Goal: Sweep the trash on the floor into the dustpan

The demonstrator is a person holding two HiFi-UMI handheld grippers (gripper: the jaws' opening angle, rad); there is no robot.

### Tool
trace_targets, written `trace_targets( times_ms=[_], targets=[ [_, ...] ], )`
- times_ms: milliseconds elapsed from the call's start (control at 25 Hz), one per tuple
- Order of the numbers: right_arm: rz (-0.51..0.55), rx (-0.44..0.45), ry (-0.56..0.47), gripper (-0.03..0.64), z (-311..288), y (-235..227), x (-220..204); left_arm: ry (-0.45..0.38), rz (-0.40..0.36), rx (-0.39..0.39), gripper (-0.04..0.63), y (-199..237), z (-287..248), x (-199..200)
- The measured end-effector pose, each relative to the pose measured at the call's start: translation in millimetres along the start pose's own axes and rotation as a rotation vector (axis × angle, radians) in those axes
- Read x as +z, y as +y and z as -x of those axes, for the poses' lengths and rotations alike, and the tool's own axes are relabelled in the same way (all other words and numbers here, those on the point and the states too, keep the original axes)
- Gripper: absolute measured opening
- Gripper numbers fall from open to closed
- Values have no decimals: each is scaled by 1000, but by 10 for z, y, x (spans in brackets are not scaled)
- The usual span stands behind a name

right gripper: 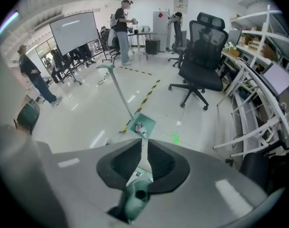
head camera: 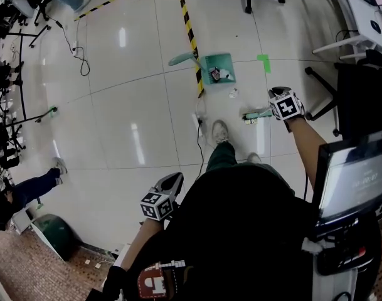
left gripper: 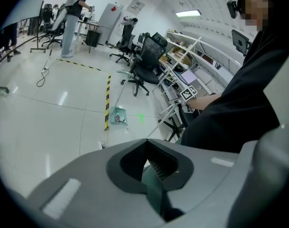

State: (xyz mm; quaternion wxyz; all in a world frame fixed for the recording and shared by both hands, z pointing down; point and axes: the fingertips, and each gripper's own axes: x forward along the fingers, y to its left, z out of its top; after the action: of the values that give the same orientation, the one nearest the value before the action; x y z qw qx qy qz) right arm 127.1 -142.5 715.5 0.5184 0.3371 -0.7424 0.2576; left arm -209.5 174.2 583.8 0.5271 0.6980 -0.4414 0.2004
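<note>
One scrap (head camera: 233,93) lies loose on the floor (head camera: 134,93), so the sweep looks partly done. It sits between the broom (head camera: 256,114) and the dustpan (head camera: 225,60), apart from both. The dustpan stands just beside the near end of the striped tape (head camera: 189,36), its long handle upright, with a small wad (head camera: 214,74) of trash already inside.

The right gripper (right gripper: 143,139) is clamped on the broom: its jaws are pressed onto the pale shaft, and the teal handle end pokes out behind them. The left gripper (left gripper: 145,139) hangs low by the person's side, well away from the dustpan. Its jaw tips meet, and a dark green strip (left gripper: 153,189) sits between them, though I can't tell what that strip is.

Next move, as I read it: bring the broom head round to the far side of the scrap from the dustpan, then draw it across the floor into the dustpan's mouth. Nothing holds the dustpan, so a hard shove could slide it.

The count — one broom, one dustpan, one loose scrap, one wad inside and two grippers.
</note>
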Motion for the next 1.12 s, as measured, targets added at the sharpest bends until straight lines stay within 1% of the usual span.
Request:
trace_targets(
  times_ms=[160,240,400,480,560,680,840,960,1120],
  targets=[
    [-8,-23,-89,37,142,-72,253,-20,-14,-19,3,2,-48,115],
    [0,-33,-114,37,177,-141,347,-29,-18,-20,3,17,-36,146],
    [55,-21,-73,37,310,-132,357,-28,-11,-16,3,59,-3,81],
    [77,-12,-55,37,420,-105,294,-27,-9,-22,3,70,-12,44],
    [73,-1,-46,37,559,-69,240,-31,-12,-33,3,71,-30,44],
    [51,18,-40,35,772,-16,103,-40,-23,-56,3,38,-83,86],
    [10,25,-15,35,1024,1,-182,-50,-42,-91,3,-45,-195,190],
    [17,35,30,35,1126,63,-401,-50,-56,-109,3,-110,-249,263],
    [4,33,110,35,1047,124,-696,-32,-67,-107,3,-130,-276,282]
  ],
)
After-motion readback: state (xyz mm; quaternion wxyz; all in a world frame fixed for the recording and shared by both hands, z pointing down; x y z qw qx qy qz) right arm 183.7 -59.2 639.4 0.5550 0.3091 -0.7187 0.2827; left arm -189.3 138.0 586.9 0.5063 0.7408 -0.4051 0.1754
